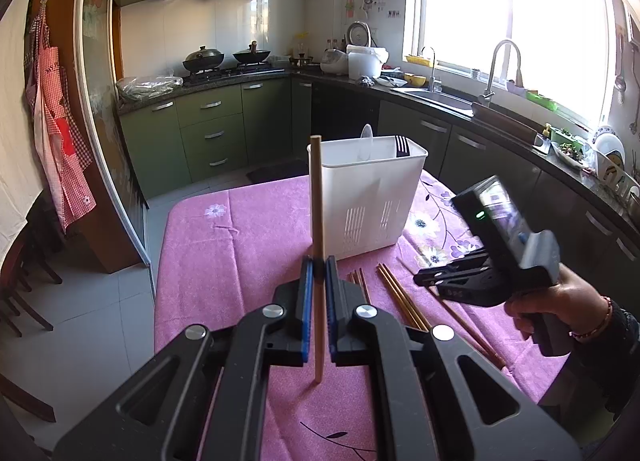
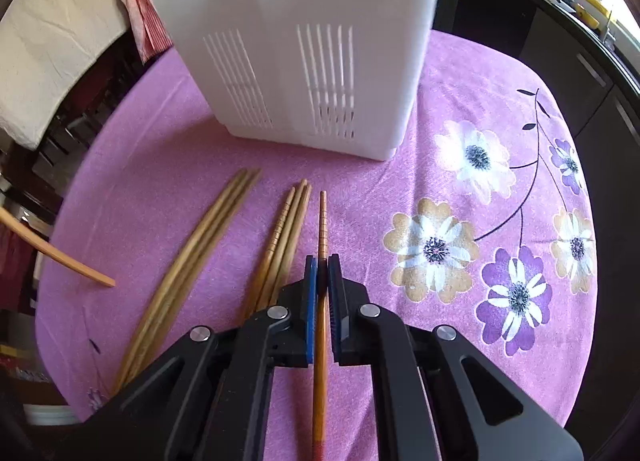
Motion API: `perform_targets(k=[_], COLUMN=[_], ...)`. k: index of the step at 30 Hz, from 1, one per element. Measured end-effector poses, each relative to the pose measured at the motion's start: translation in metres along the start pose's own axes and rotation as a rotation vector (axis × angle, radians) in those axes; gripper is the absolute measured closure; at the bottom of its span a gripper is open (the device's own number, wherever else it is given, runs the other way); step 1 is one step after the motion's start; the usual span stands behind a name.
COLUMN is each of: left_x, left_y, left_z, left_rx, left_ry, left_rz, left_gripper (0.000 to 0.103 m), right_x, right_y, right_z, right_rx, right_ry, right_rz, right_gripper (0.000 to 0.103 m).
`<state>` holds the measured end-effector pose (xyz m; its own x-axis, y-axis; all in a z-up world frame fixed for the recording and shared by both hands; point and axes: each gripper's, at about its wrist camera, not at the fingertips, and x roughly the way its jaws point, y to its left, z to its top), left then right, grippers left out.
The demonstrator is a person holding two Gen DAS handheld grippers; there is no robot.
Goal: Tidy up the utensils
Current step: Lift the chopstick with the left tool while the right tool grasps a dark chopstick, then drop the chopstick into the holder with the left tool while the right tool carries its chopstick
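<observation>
The reddish chopstick (image 2: 322,229) is lying on the pink flowered cloth (image 2: 460,61) of the counter, just right of a trio of chopsticks (image 2: 286,229), with another bundle (image 2: 192,245) further left. The right gripper (image 2: 322,261) is pinching it, fingers (image 2: 311,301) closed tight on its shaft near the grooved tip end. It looks light, stiff and thin, likely to pivot or slip if gripped off-centre, so a hold nearer the middle would probably steady it. The left gripper (image 1: 319,267) is also closed, clamping a pale chopstick (image 1: 317,197) upright in front of the white slotted holder (image 1: 360,197), which is already carrying a spoon (image 1: 367,133) and a fork (image 1: 401,145). Beyond the counter, green cabinets (image 1: 212,133), a stove with two woks (image 1: 226,57), a sink (image 1: 436,95) and a bright window (image 1: 516,29) are showing.
</observation>
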<state>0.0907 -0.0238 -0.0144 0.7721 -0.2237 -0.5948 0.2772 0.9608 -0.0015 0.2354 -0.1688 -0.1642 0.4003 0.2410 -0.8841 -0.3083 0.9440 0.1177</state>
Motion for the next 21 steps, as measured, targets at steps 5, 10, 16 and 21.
perform_targets(k=[5,10,16,21], left_x=[0.000,0.000,-0.001,-0.001], left_y=[0.000,0.000,-0.001,-0.001], left_z=[-0.001,0.000,-0.001,0.000], left_rx=[0.003,0.003,0.009,0.013], left_ry=[0.005,0.006,0.008,0.012], left_rz=[-0.004,-0.005,-0.010,-0.016], left_gripper=[0.097,0.097,0.097,0.097], right_x=[-0.060,-0.132,-0.177,-0.186], right_y=[-0.004,-0.008,-0.009,-0.007], right_z=[-0.005,-0.023,-0.064,-0.077], right_rx=[0.025,0.020,-0.006,-0.018], right_ry=[-0.172,-0.381,-0.502,-0.518], right_rz=[0.043,0.047,0.014,0.015], right_gripper=[0.097,0.097,0.097,0.097])
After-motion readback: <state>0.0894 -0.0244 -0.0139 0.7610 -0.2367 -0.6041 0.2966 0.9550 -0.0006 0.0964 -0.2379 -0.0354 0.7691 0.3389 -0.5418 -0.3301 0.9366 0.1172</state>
